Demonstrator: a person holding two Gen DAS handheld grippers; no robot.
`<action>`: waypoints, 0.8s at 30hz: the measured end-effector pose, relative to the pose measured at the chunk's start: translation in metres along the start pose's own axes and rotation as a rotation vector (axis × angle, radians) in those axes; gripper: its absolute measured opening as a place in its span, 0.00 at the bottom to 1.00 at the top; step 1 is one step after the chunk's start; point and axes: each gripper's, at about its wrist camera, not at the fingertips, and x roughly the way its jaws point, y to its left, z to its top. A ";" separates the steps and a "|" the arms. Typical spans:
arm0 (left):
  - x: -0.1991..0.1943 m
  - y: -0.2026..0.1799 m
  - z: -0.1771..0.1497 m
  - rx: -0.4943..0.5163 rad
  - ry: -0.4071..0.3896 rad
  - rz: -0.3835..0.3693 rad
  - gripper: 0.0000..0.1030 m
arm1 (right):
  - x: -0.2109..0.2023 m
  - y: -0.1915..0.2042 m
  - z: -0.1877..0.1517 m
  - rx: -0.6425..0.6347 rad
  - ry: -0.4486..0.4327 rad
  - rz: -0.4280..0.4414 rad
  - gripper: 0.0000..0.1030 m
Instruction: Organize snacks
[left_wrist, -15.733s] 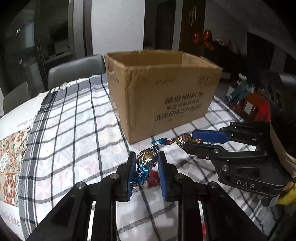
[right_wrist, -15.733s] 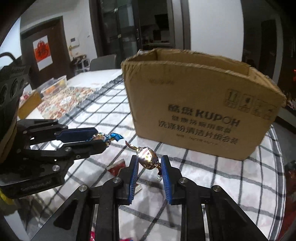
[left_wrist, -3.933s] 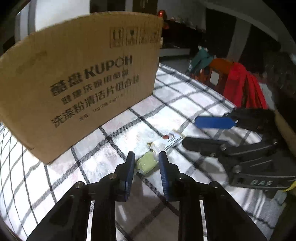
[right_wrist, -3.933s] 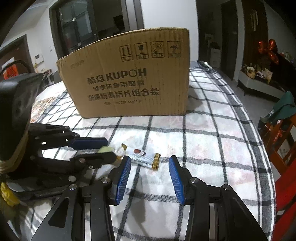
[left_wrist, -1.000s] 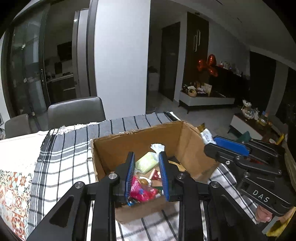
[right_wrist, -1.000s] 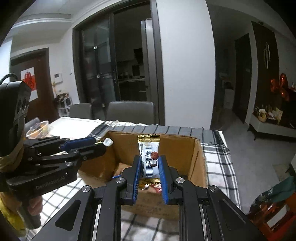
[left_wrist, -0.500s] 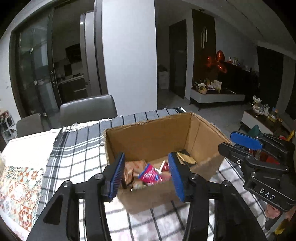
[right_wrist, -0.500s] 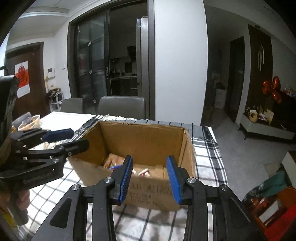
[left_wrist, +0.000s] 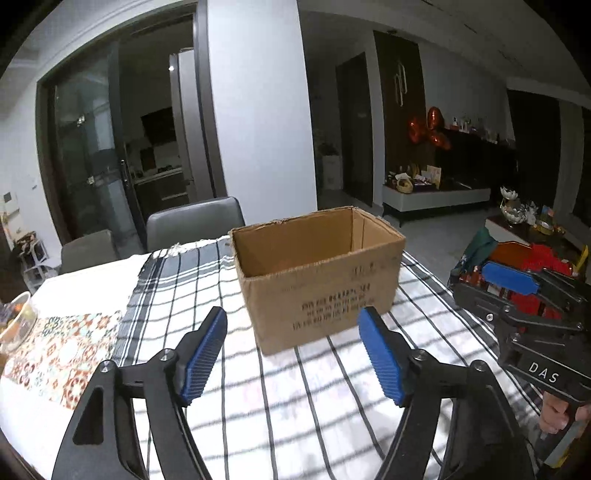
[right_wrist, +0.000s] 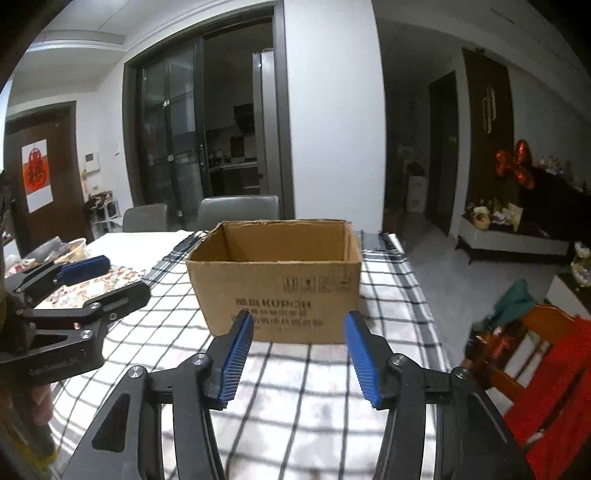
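An open brown cardboard box (left_wrist: 321, 280) stands on the checked tablecloth (left_wrist: 295, 406). From here its front wall hides whatever lies inside. My left gripper (left_wrist: 293, 321) hovers over the cloth a short way in front of the box, its jaws opening with nothing between the blue pads. In the right wrist view, the box (right_wrist: 277, 280) is straight ahead. My right gripper (right_wrist: 299, 325) is also held back from the box, jaws opening and empty. Each gripper shows in the other's view: the right gripper (left_wrist: 471, 278) at the right edge, the left gripper (right_wrist: 125, 277) at the left edge.
Two grey chairs (left_wrist: 195, 225) stand behind the table. A patterned mat (left_wrist: 62, 350) and a bowl (left_wrist: 14, 321) lie at the table's left end. To the right of the table is a wooden chair with a red cloth (right_wrist: 554, 369) over it.
The green sweet and the white wrapped snack have left the jaws above the box. Both grippers opened and drew back, so the box now looks smaller and farther away.
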 end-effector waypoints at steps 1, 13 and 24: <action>-0.008 -0.001 -0.004 0.002 -0.008 0.006 0.75 | -0.010 0.002 -0.004 -0.007 -0.005 -0.013 0.51; -0.103 -0.014 -0.050 -0.036 -0.077 0.081 0.96 | -0.094 0.025 -0.038 -0.015 0.013 0.002 0.65; -0.143 -0.020 -0.069 -0.087 -0.066 0.055 1.00 | -0.143 0.040 -0.051 -0.018 -0.047 0.013 0.71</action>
